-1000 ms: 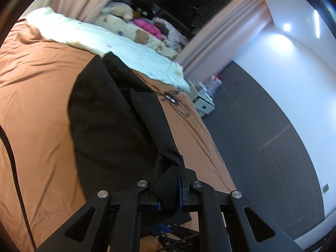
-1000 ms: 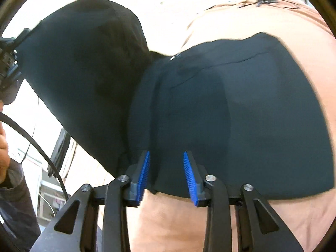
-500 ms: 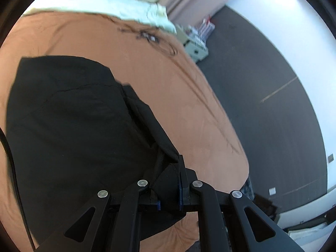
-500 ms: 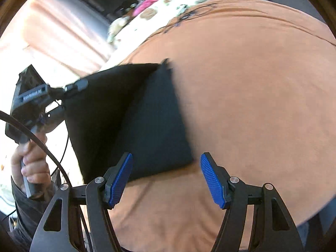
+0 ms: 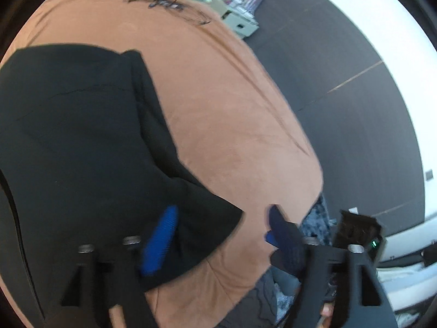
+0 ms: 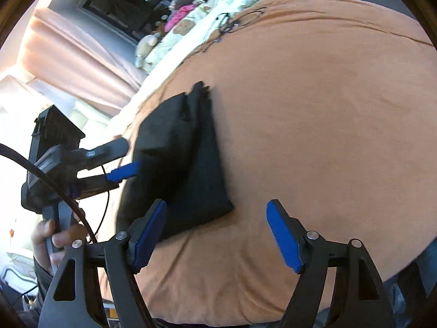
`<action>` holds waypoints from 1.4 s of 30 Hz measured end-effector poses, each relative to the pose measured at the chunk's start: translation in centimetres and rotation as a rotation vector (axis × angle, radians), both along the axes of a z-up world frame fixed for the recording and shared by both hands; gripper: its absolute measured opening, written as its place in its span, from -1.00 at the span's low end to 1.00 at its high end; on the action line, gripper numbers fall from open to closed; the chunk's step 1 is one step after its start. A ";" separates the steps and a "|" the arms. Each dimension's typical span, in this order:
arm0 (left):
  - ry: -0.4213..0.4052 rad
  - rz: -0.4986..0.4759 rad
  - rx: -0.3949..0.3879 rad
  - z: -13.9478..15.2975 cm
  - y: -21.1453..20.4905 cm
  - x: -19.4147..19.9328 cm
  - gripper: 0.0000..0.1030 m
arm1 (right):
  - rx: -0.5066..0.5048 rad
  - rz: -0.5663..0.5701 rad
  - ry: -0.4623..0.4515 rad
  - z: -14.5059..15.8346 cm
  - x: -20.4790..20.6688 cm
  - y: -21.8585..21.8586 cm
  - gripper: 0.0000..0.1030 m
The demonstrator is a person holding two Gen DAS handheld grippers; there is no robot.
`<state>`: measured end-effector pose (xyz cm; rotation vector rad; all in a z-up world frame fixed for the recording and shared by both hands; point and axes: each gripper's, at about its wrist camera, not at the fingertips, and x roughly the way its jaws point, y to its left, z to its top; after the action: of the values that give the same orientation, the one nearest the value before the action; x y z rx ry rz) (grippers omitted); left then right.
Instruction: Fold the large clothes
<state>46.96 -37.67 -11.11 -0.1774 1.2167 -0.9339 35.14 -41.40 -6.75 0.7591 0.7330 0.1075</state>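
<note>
Left wrist view: left gripper [image 5: 218, 235] has its jaws spreading apart, nothing pinched; the near corner of the black garment [image 5: 82, 142] lies between them on the orange bedspread [image 5: 232, 114], looks dropped flat rather than held. Makes sense as a release: corner laid down so the fold stays put and the tool can pull clear. The garment sits on the near-left part of the bed, one long folded edge running diagonally toward the far side, a faint seam line across the top panel. Frame is motion-blurred, so I can't say for sure whether the left blue pad [image 5: 159, 243] brushes the cloth or just hangs over it. Tangle of black cable [image 5: 169, 2] lies at the far end of the spread, well apart from the garment. Right wrist view: right gripper [image 6: 215, 235] is also widening, jaws apart and empty, hovering over bare bedspread at the garment's near corner, left pad just over the cloth edge. From here the garment reads as a compact, layered dark wedge, top layer doubled over a wider lower one, small bunched tip at the far end. The left gripper comes in from the left side, gripped by a hand [image 6: 54, 243], one blue finger at the garment's left edge. Fold looks laid but untidy; layers don't line up.
</note>
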 end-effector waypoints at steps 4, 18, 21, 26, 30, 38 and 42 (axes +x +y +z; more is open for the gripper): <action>-0.054 0.041 -0.032 2.0 3.3 -0.5 0.71 | 0.035 0.057 -0.032 0.3 1.8 0.6 0.44; -0.034 0.382 0.068 -1.7 19.0 -1.7 0.72 | 0.008 0.105 0.062 -0.4 8.2 1.2 0.45; 0.009 0.437 0.073 -3.5 20.6 -1.9 0.72 | -0.016 0.110 0.082 -0.2 8.7 1.5 0.45; 0.054 0.484 0.069 -5.5 22.1 -2.8 0.71 | -0.035 0.097 0.075 0.4 8.7 3.1 -0.17; 0.065 0.503 0.054 -6.1 23.0 -3.3 0.69 | -0.048 0.079 0.052 0.5 8.2 3.6 -0.57; 0.095 0.476 0.041 -6.9 23.3 -3.3 0.26 | -0.049 0.105 0.024 0.1 6.5 4.5 -0.80; 0.081 0.448 0.073 -6.6 23.0 -3.3 0.07 | -0.057 0.096 0.046 -1.4 5.2 4.4 -0.82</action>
<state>43.70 -14.67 -17.70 -0.4146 1.2168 -0.4955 40.30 -36.99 -8.18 0.6737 0.8129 0.1558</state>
